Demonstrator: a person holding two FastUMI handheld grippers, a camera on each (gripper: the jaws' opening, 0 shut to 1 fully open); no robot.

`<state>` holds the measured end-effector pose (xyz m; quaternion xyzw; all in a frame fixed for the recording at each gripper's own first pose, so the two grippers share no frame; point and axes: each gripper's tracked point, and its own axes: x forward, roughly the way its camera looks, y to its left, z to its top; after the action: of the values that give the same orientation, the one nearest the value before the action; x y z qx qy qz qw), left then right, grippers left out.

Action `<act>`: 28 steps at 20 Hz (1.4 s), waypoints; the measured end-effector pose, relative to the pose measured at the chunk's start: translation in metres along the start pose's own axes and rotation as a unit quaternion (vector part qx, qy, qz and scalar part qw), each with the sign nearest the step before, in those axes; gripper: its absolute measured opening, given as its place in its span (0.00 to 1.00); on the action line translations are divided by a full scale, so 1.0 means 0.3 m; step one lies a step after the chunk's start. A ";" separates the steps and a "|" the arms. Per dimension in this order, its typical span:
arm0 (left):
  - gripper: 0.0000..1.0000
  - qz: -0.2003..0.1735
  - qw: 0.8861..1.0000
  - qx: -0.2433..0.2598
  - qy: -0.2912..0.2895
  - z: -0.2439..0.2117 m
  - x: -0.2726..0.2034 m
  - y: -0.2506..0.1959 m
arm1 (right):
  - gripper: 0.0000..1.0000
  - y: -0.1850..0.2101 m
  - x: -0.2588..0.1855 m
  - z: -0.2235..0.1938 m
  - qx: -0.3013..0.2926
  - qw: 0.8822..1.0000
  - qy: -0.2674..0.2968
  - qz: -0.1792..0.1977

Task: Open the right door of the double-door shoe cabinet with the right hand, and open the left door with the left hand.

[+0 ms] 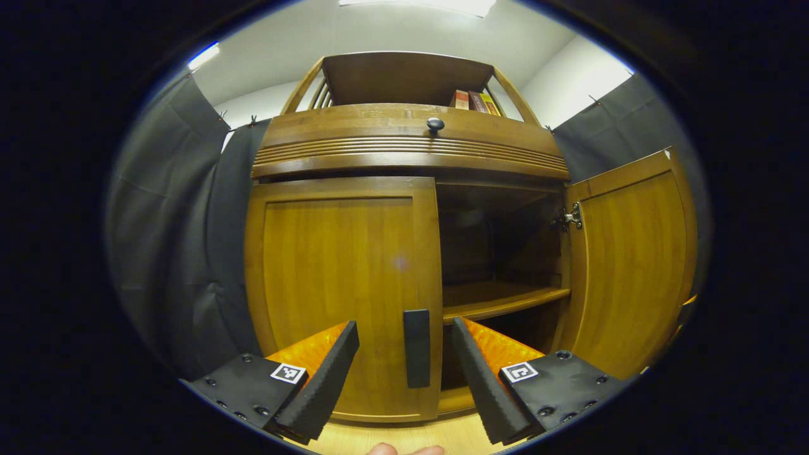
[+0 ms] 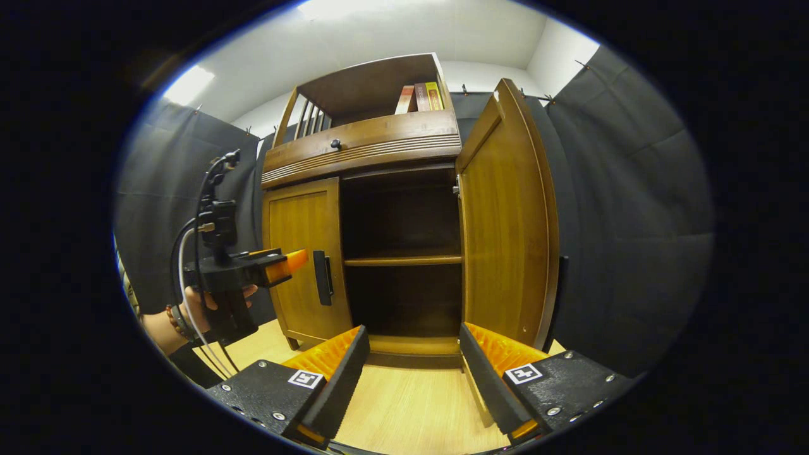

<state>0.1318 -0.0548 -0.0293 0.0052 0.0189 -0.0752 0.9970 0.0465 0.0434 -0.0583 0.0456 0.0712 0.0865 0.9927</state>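
The wooden shoe cabinet's left door (image 1: 341,284) is closed, with a black vertical handle (image 1: 416,347) at its right edge. My left gripper (image 1: 404,328) is open, and the handle appears between its fingers, just ahead of the tips. The right door (image 1: 632,265) stands swung wide open. In the right gripper view, the left gripper (image 2: 287,262), held by a hand (image 2: 189,309), points at the left door's handle (image 2: 322,278) from a short gap away. My right gripper (image 2: 414,332) is open and holds nothing, low before the open compartment, left of the open right door (image 2: 505,221).
Inside the cabinet is a dark compartment with one shelf (image 2: 404,260). Above the doors is a drawer with a dark knob (image 1: 435,124), and books (image 1: 474,101) stand on the top shelf. Light wooden floor (image 2: 411,404) runs in front. Black cloth walls close both sides.
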 end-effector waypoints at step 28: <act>0.34 0.007 0.997 -0.007 0.072 -0.299 0.225 -0.011 | 1.00 -0.041 -0.057 -0.002 -0.006 1.000 0.007 -0.017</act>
<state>0.1946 -0.0668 -0.1217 0.0040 0.0910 -0.0671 0.9936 0.0316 0.0285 -0.0579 0.0381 0.0780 0.0708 0.9937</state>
